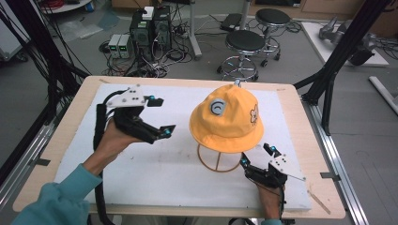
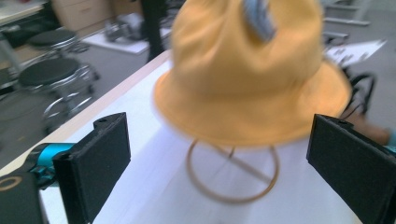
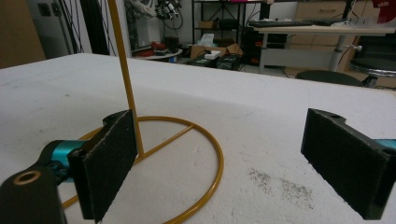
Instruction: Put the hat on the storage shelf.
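Nearest the person, at five o'clock on the white mat (image 1: 141,178), the right gripper (image 1: 256,156) sits low with jaws spread wide, nothing between them, just beside the wire stand (image 1: 218,161). At nine o'clock the left gripper (image 1: 161,116) hovers, jaws wide apart, empty. Centre table, the yellow bucket hat (image 1: 227,119) perches on that stand. Beyond, at twelve, black stools (image 1: 245,43).

This is a robotics or engineering lab. Beyond the far edge of the surface (image 1: 300,140), desktop computer towers (image 1: 151,28) sit on the grey floor amid tangled cables (image 1: 155,65), beside round black stools (image 1: 245,44), black metal rig frames (image 1: 338,51) and cluttered desks (image 3: 308,28).
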